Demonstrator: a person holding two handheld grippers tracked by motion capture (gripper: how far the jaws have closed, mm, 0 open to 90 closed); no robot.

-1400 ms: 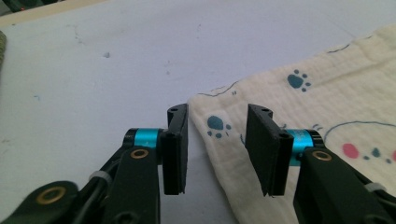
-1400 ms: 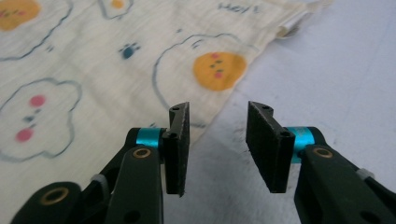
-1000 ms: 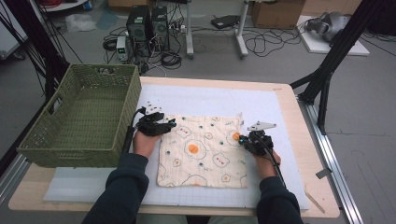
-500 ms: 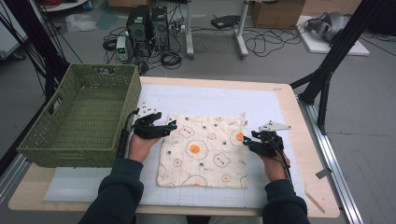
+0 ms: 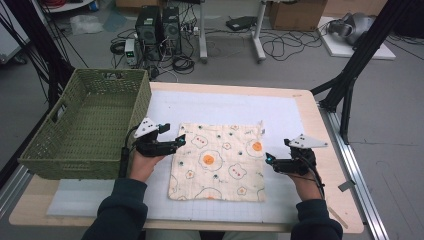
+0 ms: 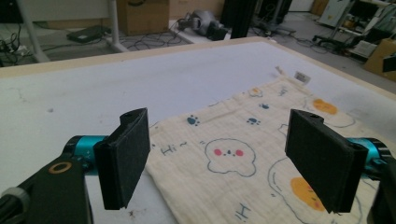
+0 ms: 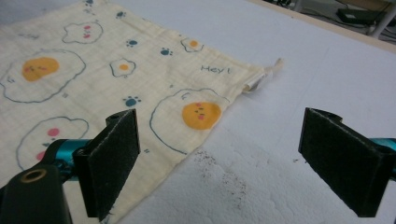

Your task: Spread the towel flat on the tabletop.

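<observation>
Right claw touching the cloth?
Apart. In the right gripper view the right claw, jaws just opened, stands wide with nothing between, its pads lifted off the cloth.

My right gripper [image 7: 224, 161], jaws just opened wide and empty, hangs over the white mat [image 7: 299, 79] at the egg-print cloth [image 7: 112, 74]'s edge, near its label [image 7: 256, 82]

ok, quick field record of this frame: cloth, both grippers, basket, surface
cloth: egg-print cloth spread flat on the mat, tag at its far right corner
left gripper: at the cloth's left edge, jaws open, nothing pinched
right gripper: just off the cloth's right edge, jaws just been opening, nothing between them
basket: green woven basket, left of the cloth
surface: white gridded mat on a wooden table
</observation>
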